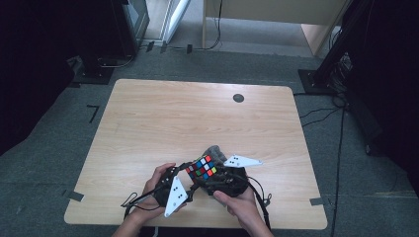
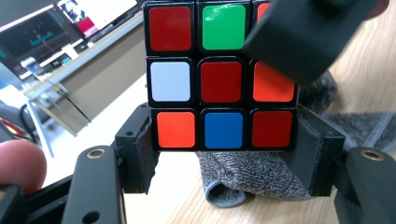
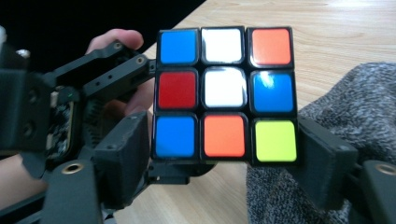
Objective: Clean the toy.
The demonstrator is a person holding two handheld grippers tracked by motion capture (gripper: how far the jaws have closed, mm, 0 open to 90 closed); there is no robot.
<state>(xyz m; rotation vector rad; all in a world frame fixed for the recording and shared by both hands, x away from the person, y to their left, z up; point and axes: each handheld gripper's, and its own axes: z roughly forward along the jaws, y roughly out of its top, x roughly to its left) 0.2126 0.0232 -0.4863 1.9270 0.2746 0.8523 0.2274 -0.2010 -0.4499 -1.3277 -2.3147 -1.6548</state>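
A scrambled colour cube (image 1: 201, 167) is held up just above the table near its front edge. My left gripper (image 1: 190, 174) comes in from the left, and in the left gripper view its pads (image 2: 145, 149) press on both sides of the cube's (image 2: 220, 88) bottom row. My right gripper (image 1: 217, 174) reaches in from the right. In the right gripper view the cube (image 3: 224, 93) sits between the right gripper's pads (image 3: 128, 149), which stand close beside its bottom row without gripping it. The right gripper's jaw crosses the cube's upper right corner in the left gripper view.
A grey knitted cloth (image 1: 215, 149) lies bunched on the wooden table (image 1: 197, 108) under and behind the cube. A small dark round disc (image 1: 238, 98) sits near the far edge. Dark stands and cables ring the table on the floor.
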